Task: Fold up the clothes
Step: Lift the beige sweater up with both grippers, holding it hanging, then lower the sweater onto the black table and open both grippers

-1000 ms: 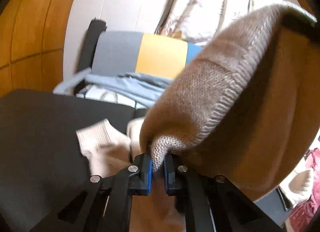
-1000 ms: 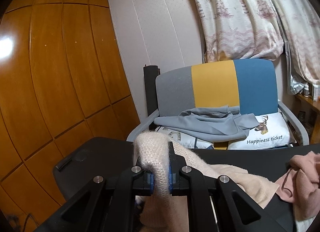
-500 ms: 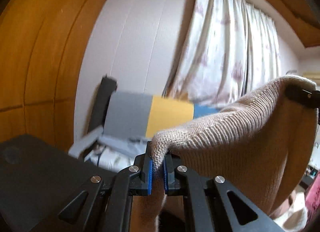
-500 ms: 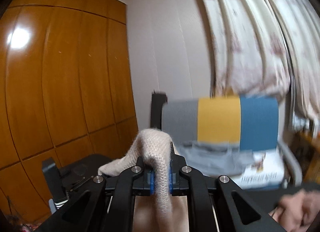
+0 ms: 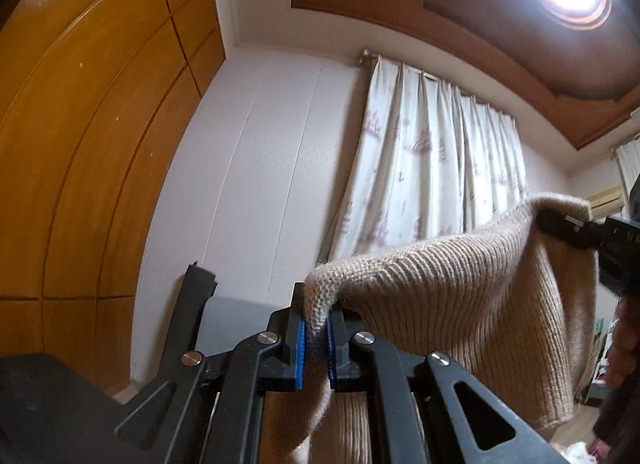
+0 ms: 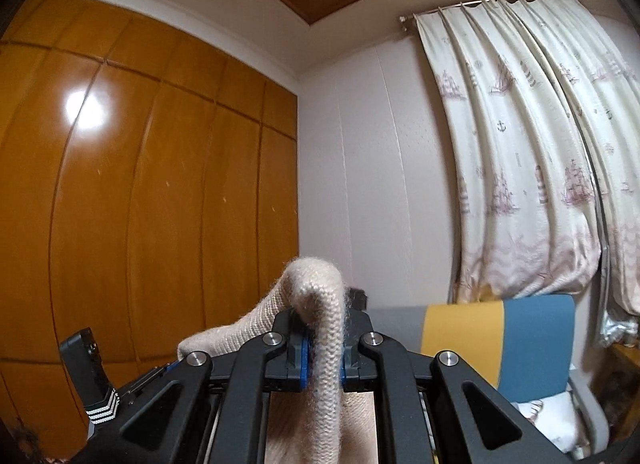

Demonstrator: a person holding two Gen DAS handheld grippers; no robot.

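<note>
A beige knit sweater (image 5: 452,288) hangs stretched in the air between my two grippers. My left gripper (image 5: 315,338) is shut on one top corner of it. My right gripper (image 6: 323,348) is shut on the other corner; the knit (image 6: 320,304) loops over its fingers and drops below. In the left wrist view the right gripper (image 5: 560,224) shows at the far right, level with the left one, with the sweater's edge sagging slightly between them. The sweater's lower part is hidden below both views.
Both cameras tilt up at the room. Wooden wardrobe doors (image 6: 140,204) stand on the left, a printed curtain (image 6: 520,144) on the right. A grey, yellow and blue chair back (image 6: 480,340) stands ahead. A black table edge (image 5: 40,404) shows low left.
Both grippers have risen and tilted upward, lifting the sweater off the table. The table, the other clothes and most of the chair have dropped out of view.
</note>
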